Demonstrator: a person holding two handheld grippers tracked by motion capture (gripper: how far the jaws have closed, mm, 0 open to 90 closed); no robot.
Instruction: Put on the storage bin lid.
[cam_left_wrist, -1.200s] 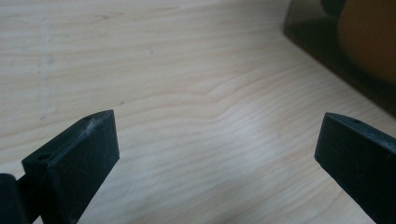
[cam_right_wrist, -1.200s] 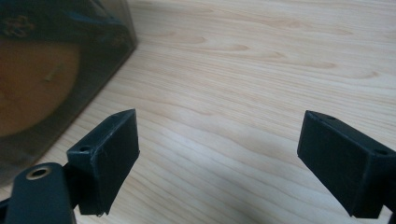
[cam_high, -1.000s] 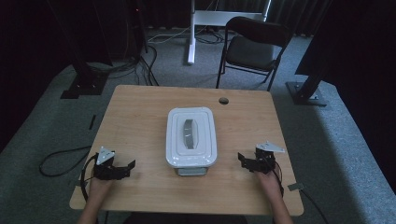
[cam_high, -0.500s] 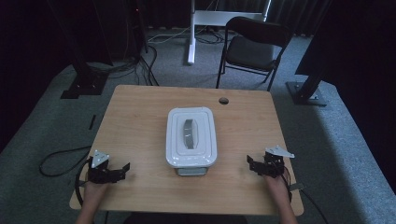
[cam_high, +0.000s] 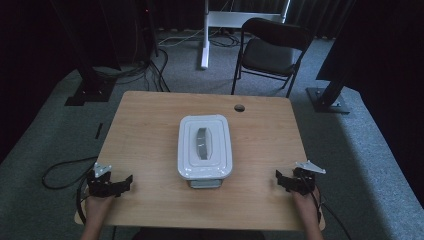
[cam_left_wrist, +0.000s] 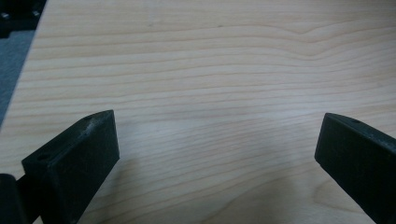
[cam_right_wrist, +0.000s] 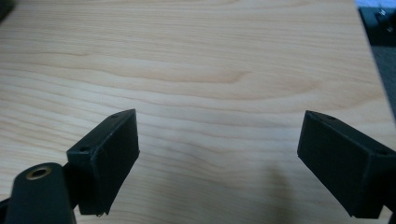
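Bare table (cam_high: 150, 130) flanks the lidded container (cam_high: 205, 146); both grippers' jaws gape.

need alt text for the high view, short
A white lidded container sits mid-table on a wooden table; a person's left tongs and right tongs rest open near the front corners, apart from it. A black chair stands beyond.

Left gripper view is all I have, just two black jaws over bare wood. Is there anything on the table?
Observer: Yes, a white lidded container sits at the middle of the table, seen from the high view.
Operator: Is the other gripper near it?
Observer: No, the right gripper is by the table's near right corner, apart from the container.
Operator: Are its jaws open?
Observer: Yes, the right gripper view shows them wide apart over bare wood.
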